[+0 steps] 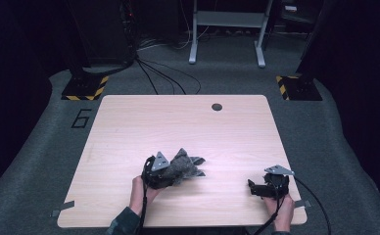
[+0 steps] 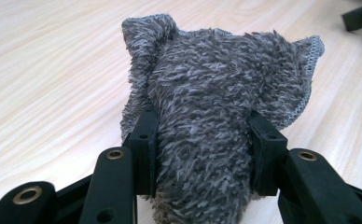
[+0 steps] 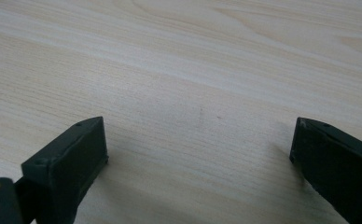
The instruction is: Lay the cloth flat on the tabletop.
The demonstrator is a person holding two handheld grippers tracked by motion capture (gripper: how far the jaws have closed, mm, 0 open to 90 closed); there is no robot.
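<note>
Grey fuzzy cloth (image 1: pixel 183 166) sits bunched in our left gripper (image 2: pixel 202 140), its fingers (image 2: pixel 144 140) clamped on the fabric, toward the near edge of the surface (image 1: pixel 188 122), left of middle. Our right gripper (image 3: pixel 200 154) rests near the near right corner, its fingers (image 3: pixel 72 158) spread wide over bare wood.

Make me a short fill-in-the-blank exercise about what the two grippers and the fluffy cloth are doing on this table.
1. The left gripper has its jaws closed on a fluffy ____ cloth.
2. The right gripper has its jaws ____, with nothing between them.
3. The table has a top of light ____.

Missing words: grey; open; wood
</note>
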